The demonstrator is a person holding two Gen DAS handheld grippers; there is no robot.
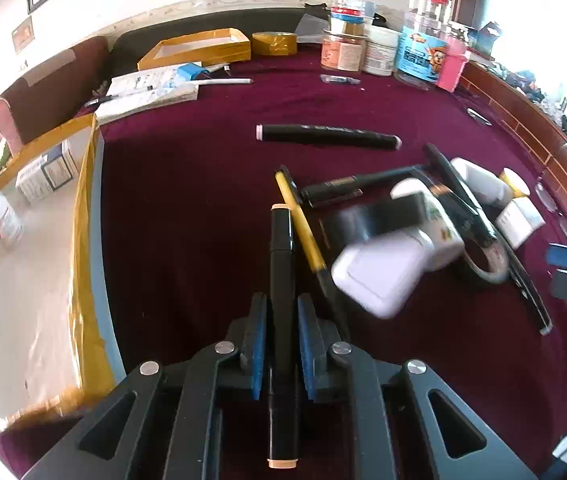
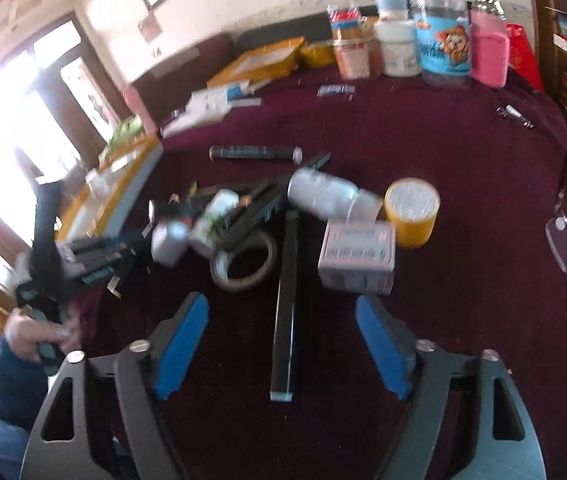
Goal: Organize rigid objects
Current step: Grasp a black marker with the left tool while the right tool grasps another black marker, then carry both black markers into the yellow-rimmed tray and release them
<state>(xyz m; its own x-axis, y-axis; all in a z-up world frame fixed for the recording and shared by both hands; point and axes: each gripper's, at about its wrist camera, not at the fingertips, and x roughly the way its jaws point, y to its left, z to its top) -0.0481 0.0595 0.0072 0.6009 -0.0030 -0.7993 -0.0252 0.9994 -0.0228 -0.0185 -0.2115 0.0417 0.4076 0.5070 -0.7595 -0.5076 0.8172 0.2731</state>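
Over maroon cloth (image 1: 187,208), left gripper (image 1: 281,332) jaws clamp black marker (image 1: 281,280); right gripper (image 2: 283,344) jaws apart, w/ nothing gripped.

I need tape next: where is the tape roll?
Right wrist view, left of centre: the tape roll lies on the maroon cloth, between the white bottle and long black stick.

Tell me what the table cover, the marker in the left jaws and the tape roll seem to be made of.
Table cover: maroon fabric, likely velvet; matte, soft napped look.
Marker: looks like glossy black plastic, with highlights along the barrel and peach end caps.
Tape roll: seemingly clear tape on a pale core, probably cardboard; blur leaves this uncertain.
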